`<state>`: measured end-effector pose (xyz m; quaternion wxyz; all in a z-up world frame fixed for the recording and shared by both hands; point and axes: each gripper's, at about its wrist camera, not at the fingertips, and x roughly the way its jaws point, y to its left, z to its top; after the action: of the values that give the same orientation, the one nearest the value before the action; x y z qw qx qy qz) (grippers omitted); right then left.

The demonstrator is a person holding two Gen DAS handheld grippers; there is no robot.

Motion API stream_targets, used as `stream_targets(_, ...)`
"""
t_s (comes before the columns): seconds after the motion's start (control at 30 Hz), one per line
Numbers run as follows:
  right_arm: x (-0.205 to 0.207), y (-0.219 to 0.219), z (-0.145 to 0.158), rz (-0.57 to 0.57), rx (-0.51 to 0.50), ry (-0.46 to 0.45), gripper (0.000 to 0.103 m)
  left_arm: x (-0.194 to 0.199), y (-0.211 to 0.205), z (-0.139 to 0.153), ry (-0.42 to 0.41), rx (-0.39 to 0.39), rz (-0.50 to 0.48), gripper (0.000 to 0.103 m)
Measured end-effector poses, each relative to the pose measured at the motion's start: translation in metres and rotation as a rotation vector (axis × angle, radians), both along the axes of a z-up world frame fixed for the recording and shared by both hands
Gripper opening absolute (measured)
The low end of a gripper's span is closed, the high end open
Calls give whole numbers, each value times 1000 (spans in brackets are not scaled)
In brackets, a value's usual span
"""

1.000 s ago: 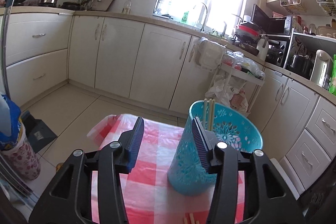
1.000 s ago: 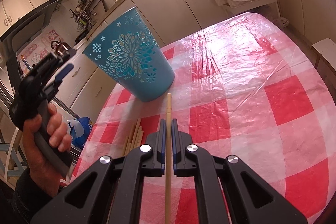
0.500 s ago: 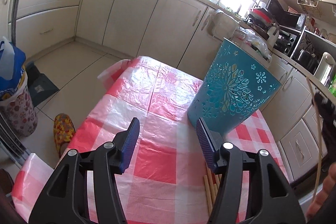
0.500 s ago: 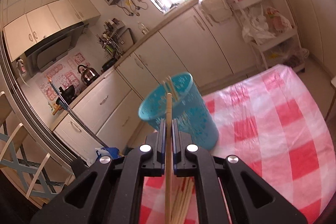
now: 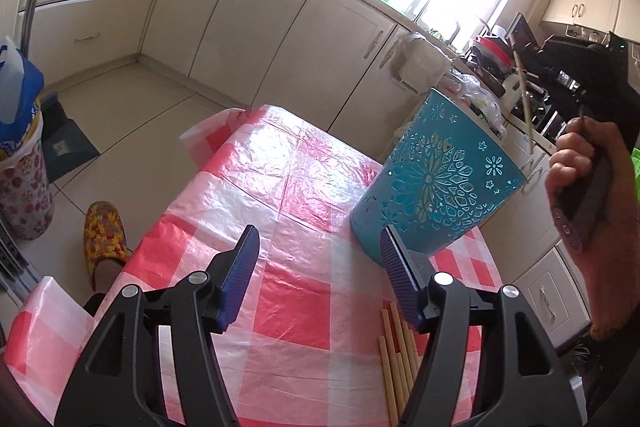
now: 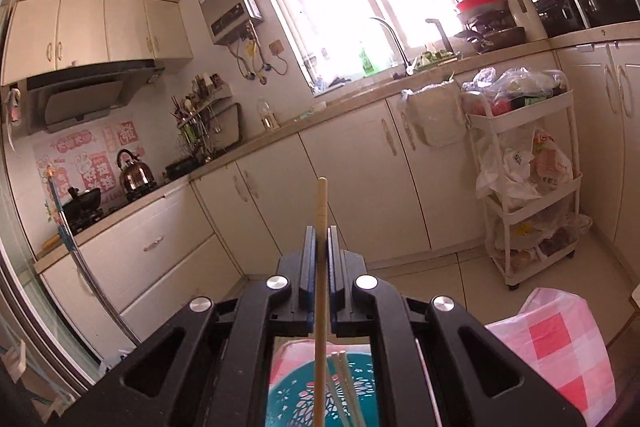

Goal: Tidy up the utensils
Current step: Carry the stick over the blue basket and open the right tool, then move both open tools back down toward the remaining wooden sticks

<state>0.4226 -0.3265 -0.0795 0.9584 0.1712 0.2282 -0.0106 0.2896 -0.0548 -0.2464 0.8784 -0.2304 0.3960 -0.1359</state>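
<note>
A teal cut-out holder (image 5: 436, 187) stands on the red-and-white checked tablecloth (image 5: 280, 187). My left gripper (image 5: 320, 247) hovers low over the cloth just left of the holder, its jaws opening with nothing between them. Several wooden chopsticks (image 5: 396, 355) lie on the cloth under its right finger. My right gripper (image 6: 320, 235) is shut on a single chopstick (image 6: 321, 207), held upright over the holder (image 6: 288, 399), whose mouth shows below with chopsticks (image 6: 344, 387) inside. In the left wrist view a hand holds that gripper (image 5: 528, 71) above the holder's rim, with the chopstick (image 5: 526, 107) hanging down.
A foot in a patterned slipper (image 5: 104, 239) stands by the table's left edge, and a floral bin (image 5: 20, 179) with a blue bag sits further left. A white trolley (image 6: 528, 187) full of bags stands against the cabinets beyond the table.
My right gripper has lifted the chopstick off the table and carried it up over the holder. My left gripper has sunk toward the cloth, left of the holder, and its jaws have widened.
</note>
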Motion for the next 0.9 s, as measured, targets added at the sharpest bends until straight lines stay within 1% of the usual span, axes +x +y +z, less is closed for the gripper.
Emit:
stream_targets(0.07, 5, 2, -10, 4, -29, 35, 6, 1, 2, -1, 1, -10, 4, 60)
stream_targets(0.17, 1, 3, -19, 3, -67, 52, 6, 1, 2, -1, 2, -19, 4, 60)
stream_targets(0.4, -5, 5, -25, 37, -65, 96, 7, 2, 2, -2, 10, -13, 5, 61)
stream_targets(0.47, -14, 3, -21, 45, -58, 99, 13, 2, 1, -3, 12, -10, 4, 61)
stream_targets(0.5, -22, 2, -19, 43, -49, 94, 21, 3, 1, -2, 13, -8, 6, 61)
stream_targets(0.53, -34, -1, -16, 41, -31, 87, 26, 3, 1, -2, 13, -7, 7, 61)
stream_targets(0.6, -65, -5, -12, 43, 3, 81, 29, 3, 1, -2, 15, -1, 10, 62)
stream_targets(0.67, -96, -3, -15, 48, 13, 109, 35, 3, 0, 1, 16, 13, 8, 62)
stream_targets(0.77, -145, 2, -38, 67, 18, 210, 36, -4, -1, 8, 19, 35, 4, 63)
stream_targets(0.83, -173, 9, -60, 82, 7, 306, 36, -12, 1, 13, 22, 43, 0, 64)
stream_targets(0.9, -195, 15, -83, 92, 20, 387, 36, -22, -2, 20, 16, 70, -19, 65)
